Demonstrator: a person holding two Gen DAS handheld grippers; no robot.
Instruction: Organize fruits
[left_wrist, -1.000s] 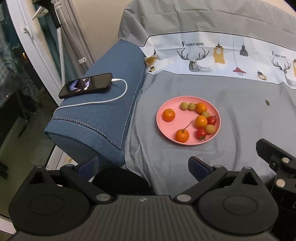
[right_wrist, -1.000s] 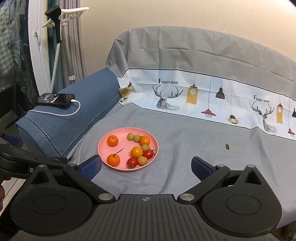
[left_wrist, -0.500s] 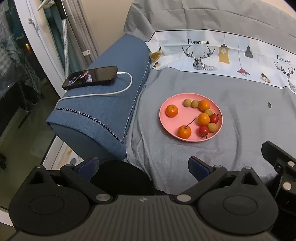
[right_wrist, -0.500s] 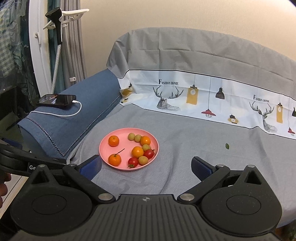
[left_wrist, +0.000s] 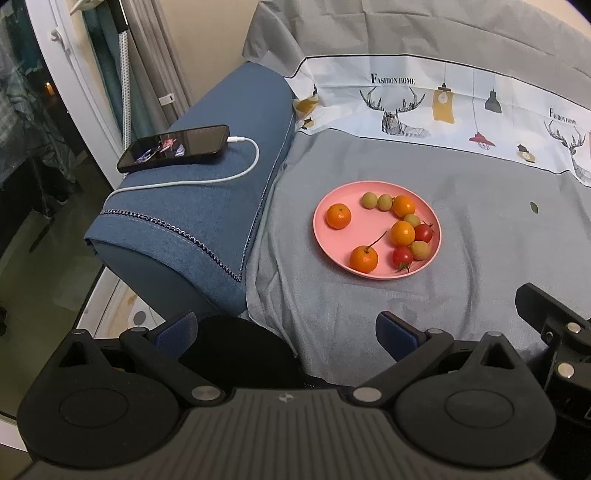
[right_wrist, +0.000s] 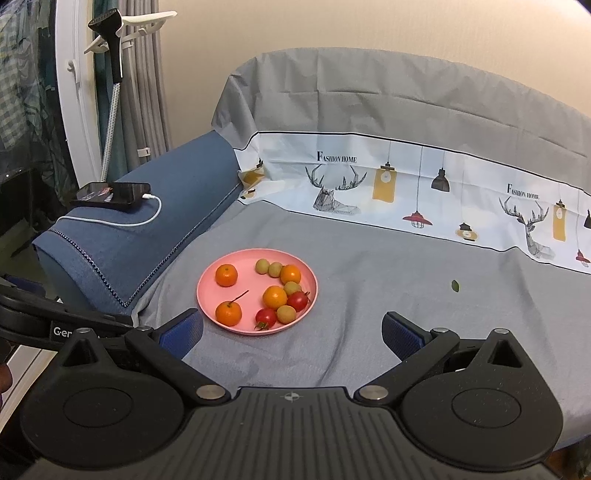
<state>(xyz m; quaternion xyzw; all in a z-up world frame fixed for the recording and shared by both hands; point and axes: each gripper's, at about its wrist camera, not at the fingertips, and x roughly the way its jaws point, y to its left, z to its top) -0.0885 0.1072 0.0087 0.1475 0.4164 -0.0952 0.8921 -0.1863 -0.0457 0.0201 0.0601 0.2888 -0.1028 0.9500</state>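
Item: fruit on a pink plate (left_wrist: 321, 236), resting on the grey sofa cover (left_wrist: 480, 229); in the right wrist view the plate sits at about 10 o'clock from the gripper, well ahead of it.

Contents, by plate clock in the left wrist view:
- Oranges: one alone at 9 o'clock (left_wrist: 338, 216); one at 1 o'clock (left_wrist: 403, 206); one just right of centre (left_wrist: 402, 233); one with a stem at 6 o'clock (left_wrist: 364, 259).
- Green fruits: a touching pair at 12 o'clock (left_wrist: 376, 201); one at 2 o'clock (left_wrist: 411, 220); one at 4 o'clock (left_wrist: 420, 250).
- Tomatoes: one at 3 o'clock (left_wrist: 423, 233); one at 5 o'clock (left_wrist: 402, 255).
- Kinds are mixed along the right side, several touching.

Tools: left gripper (left_wrist: 286, 328), fingers apart, holding nothing, short of the plate. Right gripper (right_wrist: 291, 332), fingers apart, holding nothing, also short of it.

Surroundings: blue armrest (left_wrist: 207, 206) at the plate's 9 o'clock, carrying a phone (left_wrist: 173, 147) on a white cable (left_wrist: 221, 177). A small green scrap (right_wrist: 455, 285) lies on the cover at the plate's 3 o'clock.

Hazards, judged:
- The fruits are round and smooth; a squeeze off centre would likely pop one sideways.
- Touching neighbours at 2 to 5 o'clock may be nudged by a finger and roll over the low rim.
- The soft cover gives; pressing down near the rim could tip the plate.
- Tomatoes would bruise or split under a hard clamp.
- A wide swing leftward risks snagging the cable.
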